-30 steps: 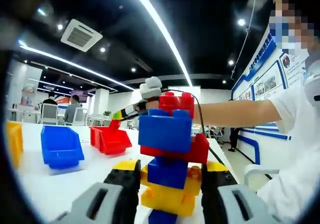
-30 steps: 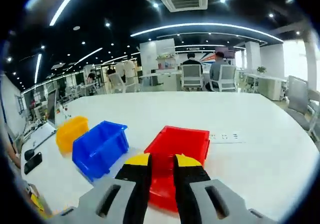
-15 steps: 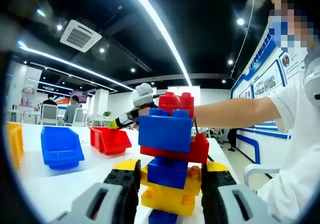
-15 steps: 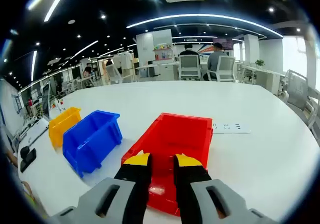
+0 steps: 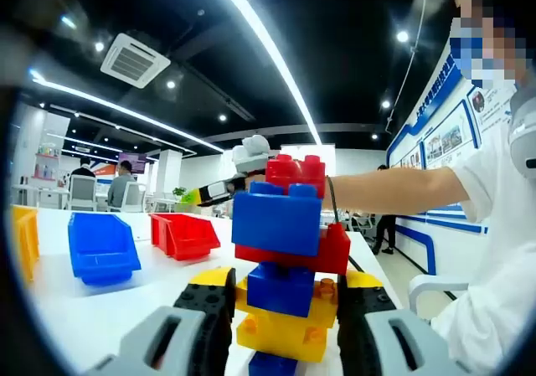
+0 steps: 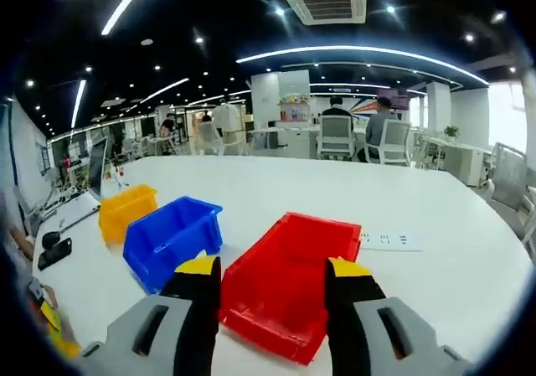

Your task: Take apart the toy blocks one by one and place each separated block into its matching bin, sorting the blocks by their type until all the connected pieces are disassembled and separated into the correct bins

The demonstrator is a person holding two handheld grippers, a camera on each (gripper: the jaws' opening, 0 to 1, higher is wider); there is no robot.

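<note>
The right gripper (image 6: 272,288) now has its jaws spread wide above the red bin (image 6: 289,288); before, they were close together. The left gripper (image 5: 280,296) squeezes the block tower (image 5: 285,267), a stack of red, blue and yellow blocks held above the white table (image 5: 92,309).

Ahead of right gripper (image 6: 272,288): red bin (image 6: 285,280), open-topped.
Beside it: blue bin (image 6: 172,238), close.
Far table (image 6: 435,267): bare.

left gripper (image 5: 283,296) clamped; right gripper (image 6: 272,280) jaws apart.
</note>
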